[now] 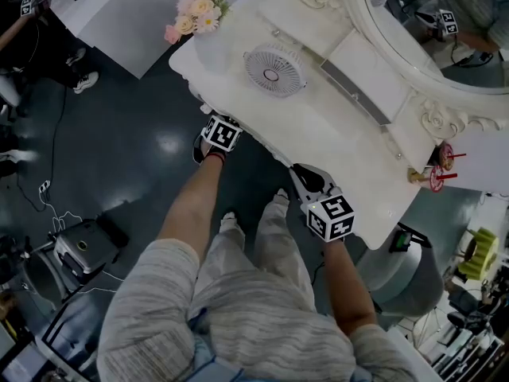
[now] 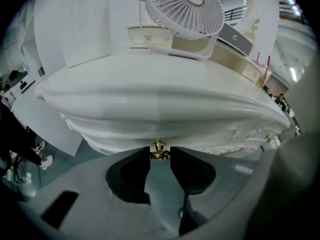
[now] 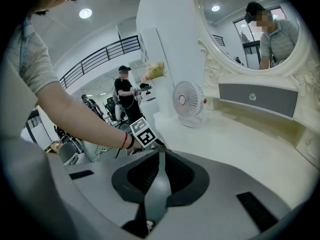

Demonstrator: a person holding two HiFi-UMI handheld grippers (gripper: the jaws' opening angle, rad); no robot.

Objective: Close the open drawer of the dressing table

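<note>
The white dressing table [image 1: 334, 134] fills the upper head view. My left gripper [image 2: 159, 151] is at its front edge, shut on a small gold drawer knob [image 2: 159, 148] on the carved drawer front [image 2: 150, 134], just under the tabletop's lip. From above, only its marker cube [image 1: 220, 133] shows, and no drawer sticks out past the lip. My right gripper [image 1: 298, 170] hovers at the table's front edge further right. Its jaws [image 3: 160, 151] are shut with nothing between them. The left gripper's cube [image 3: 143, 132] shows beyond them.
On the tabletop stand a white fan [image 1: 274, 68], a flower bunch [image 1: 199, 10] and an oval mirror [image 1: 429, 46] over a small grey drawer [image 1: 354, 94]. A second gold knob [image 2: 270, 140] is on the front, further right. The person's feet [image 1: 231, 221] are below the edge.
</note>
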